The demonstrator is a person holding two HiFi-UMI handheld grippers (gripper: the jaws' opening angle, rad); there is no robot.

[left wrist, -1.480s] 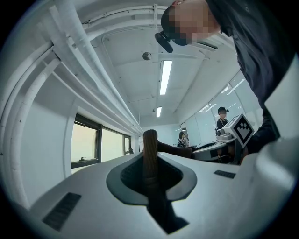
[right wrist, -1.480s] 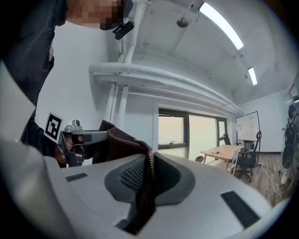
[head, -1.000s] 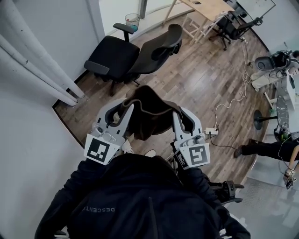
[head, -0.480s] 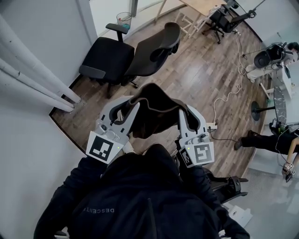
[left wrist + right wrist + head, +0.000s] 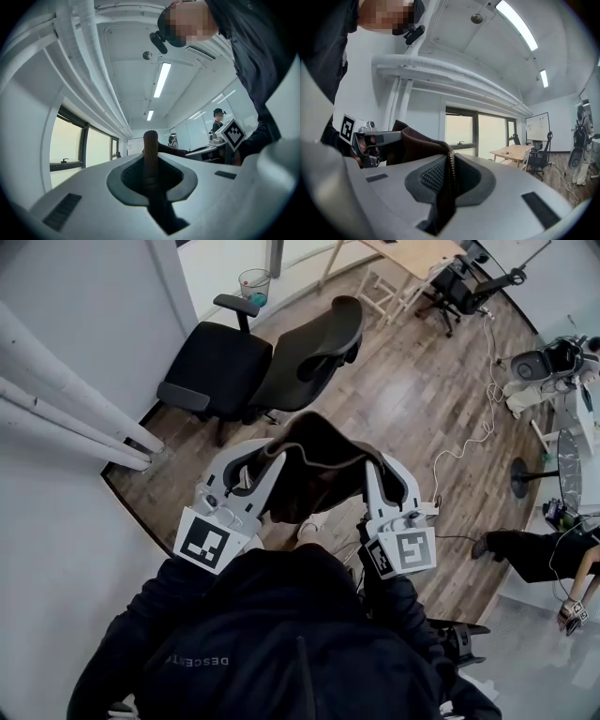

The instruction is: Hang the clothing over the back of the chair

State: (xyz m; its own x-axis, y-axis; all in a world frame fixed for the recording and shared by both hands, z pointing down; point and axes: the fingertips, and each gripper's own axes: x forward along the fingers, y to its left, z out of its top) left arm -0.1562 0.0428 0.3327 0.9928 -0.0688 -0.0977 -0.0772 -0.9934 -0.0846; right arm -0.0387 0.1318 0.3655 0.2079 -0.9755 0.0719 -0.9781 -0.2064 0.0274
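One left claw (image 5: 270, 456), one right claw (image 5: 371, 467), one garment (image 5: 317, 479), one nearby chair (image 5: 225, 360).

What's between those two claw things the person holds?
A dark brown garment, pinched by the left gripper and right gripper, as the head view shows.

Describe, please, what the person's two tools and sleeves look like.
The left tool and right tool are pale grey, with curved jaws and dark ribbed pads; each bears a cube with a black-and-white square marker. The person's sleeves are dark.
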